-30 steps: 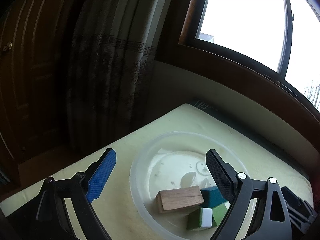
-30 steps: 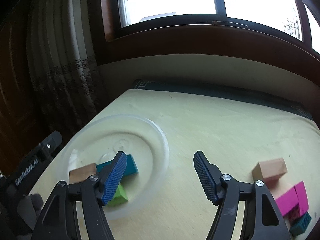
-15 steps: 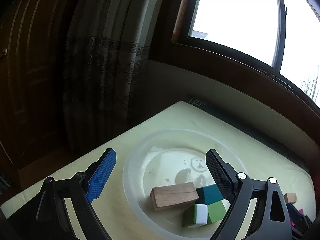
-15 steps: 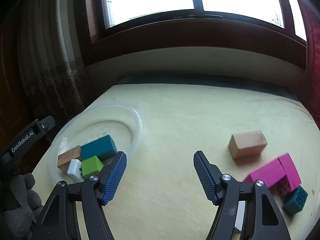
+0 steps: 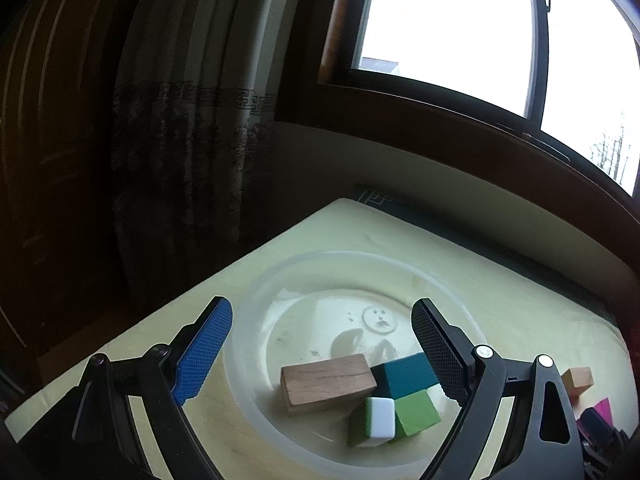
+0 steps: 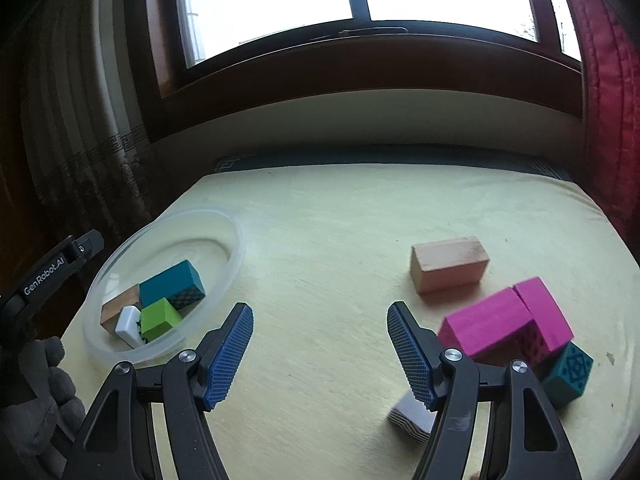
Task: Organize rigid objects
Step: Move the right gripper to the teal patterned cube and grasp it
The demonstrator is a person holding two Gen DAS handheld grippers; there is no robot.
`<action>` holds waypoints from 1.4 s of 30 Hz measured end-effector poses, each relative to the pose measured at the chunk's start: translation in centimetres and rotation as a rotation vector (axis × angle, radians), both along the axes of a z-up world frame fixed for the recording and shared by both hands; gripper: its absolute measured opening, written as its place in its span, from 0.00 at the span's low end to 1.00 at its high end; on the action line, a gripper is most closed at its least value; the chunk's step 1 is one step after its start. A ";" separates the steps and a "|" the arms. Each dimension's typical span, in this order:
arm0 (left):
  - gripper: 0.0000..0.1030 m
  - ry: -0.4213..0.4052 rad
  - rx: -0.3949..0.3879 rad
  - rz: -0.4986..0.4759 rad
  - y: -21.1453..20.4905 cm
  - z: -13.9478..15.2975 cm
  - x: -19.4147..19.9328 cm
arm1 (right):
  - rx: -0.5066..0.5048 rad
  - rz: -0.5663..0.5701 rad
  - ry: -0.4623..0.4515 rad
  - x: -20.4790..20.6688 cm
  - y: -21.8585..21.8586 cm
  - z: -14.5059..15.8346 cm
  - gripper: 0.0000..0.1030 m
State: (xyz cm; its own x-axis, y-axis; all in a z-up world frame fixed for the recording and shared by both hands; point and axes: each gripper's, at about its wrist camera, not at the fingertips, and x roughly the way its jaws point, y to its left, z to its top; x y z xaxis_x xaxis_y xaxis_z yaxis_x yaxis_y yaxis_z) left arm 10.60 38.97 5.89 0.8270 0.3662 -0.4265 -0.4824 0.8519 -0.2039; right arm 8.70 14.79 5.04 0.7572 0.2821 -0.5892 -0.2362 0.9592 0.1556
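White "GenRobot.AI" lettering marks the left hand-held gripper [image 6: 56,268]; both hand-held grippers gape, gripping nothing.

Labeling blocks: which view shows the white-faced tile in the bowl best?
Left wrist: the tile lies close, white face and green side clear, inside the bowl. Right wrist shows it small, partly behind the bowl rim.

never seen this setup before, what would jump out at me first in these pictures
The two bright magenta blocks, lying close together at the right of the pale yellow table, catch the eye first, with a tan wooden block just behind them. Next comes the clear plastic bowl at the left, holding a teal block, a green one, a brown one and a white-faced tile. Both claws are open: the right claw over bare table, the left claw over the bowl.
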 end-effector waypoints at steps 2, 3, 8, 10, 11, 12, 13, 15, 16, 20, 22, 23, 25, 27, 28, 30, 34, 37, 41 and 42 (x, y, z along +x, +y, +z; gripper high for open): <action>0.89 -0.001 0.004 -0.012 -0.3 0.1 0.0 | 0.004 -0.011 0.000 -0.2 -0.5 0.0 0.71; 0.89 -0.002 0.007 -0.019 -0.5 0.1 0.0 | 0.006 -0.018 -0.002 -0.3 -0.8 0.0 0.71; 0.89 -0.001 0.022 -0.052 -1.4 0.4 0.3 | 0.006 -0.053 -0.015 -0.9 -2.0 0.1 0.71; 0.89 0.001 0.031 -0.069 -1.9 0.4 0.5 | 0.009 -0.075 -0.019 -1.1 -2.8 0.2 0.71; 0.89 0.000 0.034 -0.075 -2.0 0.5 0.5 | 0.012 -0.084 -0.022 -1.2 -3.2 0.3 0.71; 0.89 -0.002 0.039 -0.086 -2.2 0.5 0.5 | 0.015 -0.097 -0.026 -1.4 -3.7 0.4 0.72; 0.89 -0.002 0.045 -0.097 -2.5 0.6 0.6 | 0.016 -0.108 -0.030 -1.5 -4.2 0.4 0.72; 0.89 0.002 0.054 -0.118 -2.9 0.6 0.8 | 0.018 -0.133 -0.040 -1.8 -5.1 0.6 0.72; 0.89 0.005 0.058 -0.128 -3.1 0.6 0.8 | 0.018 -0.147 -0.044 -1.9 -5.6 0.6 0.73; 0.89 0.017 0.075 -0.173 -4.3 0.4 1.1 | 0.027 -0.207 -0.050 -2.2 -7.9 0.7 0.73; 0.89 0.016 0.086 -0.198 -5.0 0.5 1.1 | 0.033 -0.238 -0.051 -2.5 -9.2 0.8 0.73; 0.89 0.014 0.090 -0.207 -5.3 0.4 1.0 | 0.034 -0.255 -0.052 -2.7 -9.9 0.8 0.73; 0.89 0.012 0.099 -0.220 -5.6 0.4 0.9 | 0.031 -0.284 -0.054 -3.0 -10.9 0.8 0.73; 0.89 0.012 0.105 -0.232 -6.0 0.4 0.9 | 0.024 -0.314 -0.048 -3.2 -12.2 0.7 0.73; 0.89 0.013 0.105 -0.235 -6.0 0.4 0.9 | 0.022 -0.325 -0.044 -3.3 -12.7 0.5 0.73; 0.89 0.012 0.105 -0.239 -6.1 0.4 0.9 | 0.021 -0.357 -0.026 -3.5 -14.1 0.2 0.73; 0.89 0.012 0.110 -0.245 -6.3 0.3 0.8 | 0.029 -0.386 0.025 -3.3 -15.8 -0.5 0.73; 0.89 0.015 0.116 -0.253 -6.6 0.2 0.8 | 0.045 -0.375 0.068 -3.0 -16.2 -1.3 0.69; 0.89 0.018 0.125 -0.269 -7.0 0.1 0.8 | 0.036 -0.325 0.100 -2.7 -15.5 -1.8 0.66; 0.89 0.018 0.126 -0.271 -7.0 0.1 0.8 | 0.030 -0.310 0.109 -2.6 -15.3 -1.9 0.63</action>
